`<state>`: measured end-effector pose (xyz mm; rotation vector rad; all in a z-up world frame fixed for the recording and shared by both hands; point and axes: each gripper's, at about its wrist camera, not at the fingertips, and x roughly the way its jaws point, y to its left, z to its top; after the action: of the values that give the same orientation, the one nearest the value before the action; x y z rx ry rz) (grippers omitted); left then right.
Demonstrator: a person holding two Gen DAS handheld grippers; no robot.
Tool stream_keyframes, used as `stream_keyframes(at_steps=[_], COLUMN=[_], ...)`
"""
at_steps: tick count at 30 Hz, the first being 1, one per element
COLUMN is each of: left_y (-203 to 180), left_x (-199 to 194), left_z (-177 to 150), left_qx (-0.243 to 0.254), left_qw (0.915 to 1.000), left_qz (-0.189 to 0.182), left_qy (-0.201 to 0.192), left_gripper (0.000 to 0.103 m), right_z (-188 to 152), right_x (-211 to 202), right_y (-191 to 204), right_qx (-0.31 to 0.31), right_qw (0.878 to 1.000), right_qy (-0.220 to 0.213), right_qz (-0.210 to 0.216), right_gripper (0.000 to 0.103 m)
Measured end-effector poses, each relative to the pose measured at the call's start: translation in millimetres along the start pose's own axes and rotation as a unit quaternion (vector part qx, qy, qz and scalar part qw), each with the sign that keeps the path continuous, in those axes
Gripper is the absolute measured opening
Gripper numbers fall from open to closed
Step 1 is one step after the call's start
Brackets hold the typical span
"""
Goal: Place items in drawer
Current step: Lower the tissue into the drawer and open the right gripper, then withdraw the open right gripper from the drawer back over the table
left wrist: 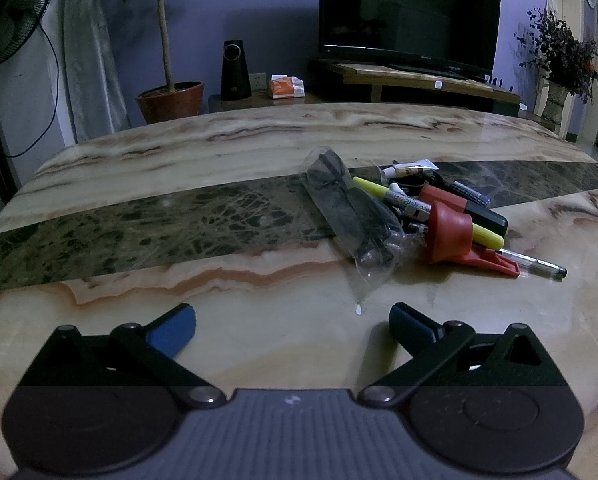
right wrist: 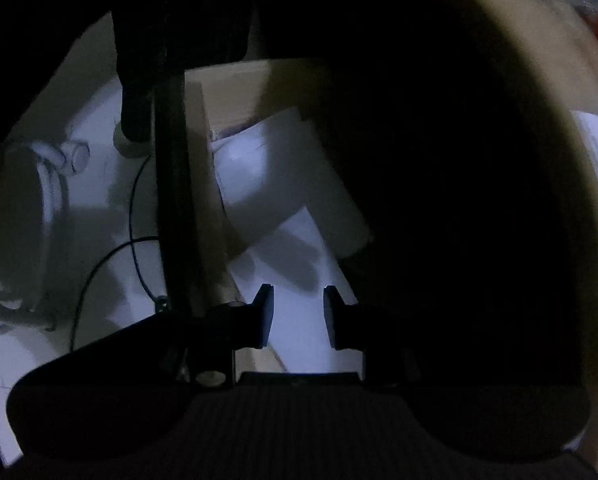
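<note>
1. The items to be stowed sit in a heap on the marble surface (left wrist: pixel 259 320), out past the left tongs (left wrist: pixel 293 330) and a little to their right: a clear plastic bag (left wrist: pixel 347 216) with something dark inside, a yellow marker (left wrist: pixel 375 188), a red nozzle-shaped piece (left wrist: pixel 449 236), a pen (left wrist: pixel 535 264) poking out at the near edge, and a white tube (left wrist: pixel 413 168) at the back.
2. They lie tangled over one another, so I'd judge each pick will need a clean end to grab; the pen's free tip looks easiest.
3. Left tongs: released, jaws spread wide, nothing between them, hovering low over bare marble short of the heap. That reads as waiting its turn.
4. Right tongs (right wrist: pixel 297 318): pointing steeply down into what looks like the drawer (right wrist: pixel 203 128), a pale wooden wall on the left, white papers (right wrist: pixel 283 184) lying inside. The jaws stand apart with only paper showing behind the gap, nothing gripped.
5. The right half of that view is black shadow, so whatever may lie there cannot be made out.
6. Outward: a television (left wrist: pixel 409 8), a potted plant (left wrist: pixel 171 100) and a speaker (left wrist: pixel 235 70) beyond the far edge.
</note>
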<state>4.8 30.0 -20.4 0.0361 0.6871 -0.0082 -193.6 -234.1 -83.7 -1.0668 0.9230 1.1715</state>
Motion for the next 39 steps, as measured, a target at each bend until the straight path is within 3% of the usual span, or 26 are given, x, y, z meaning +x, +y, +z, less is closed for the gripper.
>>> stream_keyframes(at_steps=[2,3,4,9,12,15,18,20,24,26,28,30,37,39], left_y=[0,0,0,0,0,0,0,0,0,0,0,0,0,0], left_x=[0,0,0,0,0,0,0,0,0,0,0,0,0,0], left_z=[0,0,0,0,0,0,0,0,0,0,0,0,0,0], left_qx=[0.0,0.0,0.0,0.0,0.0,0.0,0.0,0.0,0.0,0.0,0.0,0.0,0.0,0.0], left_qw=[1.0,1.0,1.0,1.0,1.0,1.0,1.0,1.0,1.0,1.0,1.0,1.0,1.0,1.0], left_qz=[0.0,0.0,0.0,0.0,0.0,0.0,0.0,0.0,0.0,0.0,0.0,0.0,0.0,0.0], left_qy=[0.0,0.0,0.0,0.0,0.0,0.0,0.0,0.0,0.0,0.0,0.0,0.0,0.0,0.0], left_gripper=[0.103,0.103,0.103,0.103,0.103,0.103,0.103,0.103,0.103,0.103,0.103,0.103,0.103,0.103], right_z=[6,7,9,15,17,13,7,4,3,4,10,21,46,51], right_x=[13,21,29,40,39,50,58,67,96,98,98,94,76,64], right_y=[-7,-8,-10,-9,-18,-24,-25,-21,-14,-12,-7,-4,14,15], right_qx=[0.023,0.03,0.038,0.06,0.119,0.201,0.29,0.342,0.403,0.424,0.42,0.396,0.25,0.245], right_qw=[1.0,0.999,0.999,0.998,0.992,0.978,0.955,0.939,0.914,0.905,0.907,0.918,0.965,0.968], right_qy=[-0.019,-0.017,-0.014,-0.015,-0.022,0.004,0.004,0.008,0.05,0.036,0.012,0.005,0.056,0.038], right_qz=[0.006,-0.016,-0.037,-0.002,0.043,0.054,0.056,0.046,0.012,0.023,0.033,0.025,-0.064,-0.039], right_gripper=[0.03,0.031,0.025,0.026,0.033,0.035,0.037,0.044,0.051,0.051,0.051,0.051,0.051,0.051])
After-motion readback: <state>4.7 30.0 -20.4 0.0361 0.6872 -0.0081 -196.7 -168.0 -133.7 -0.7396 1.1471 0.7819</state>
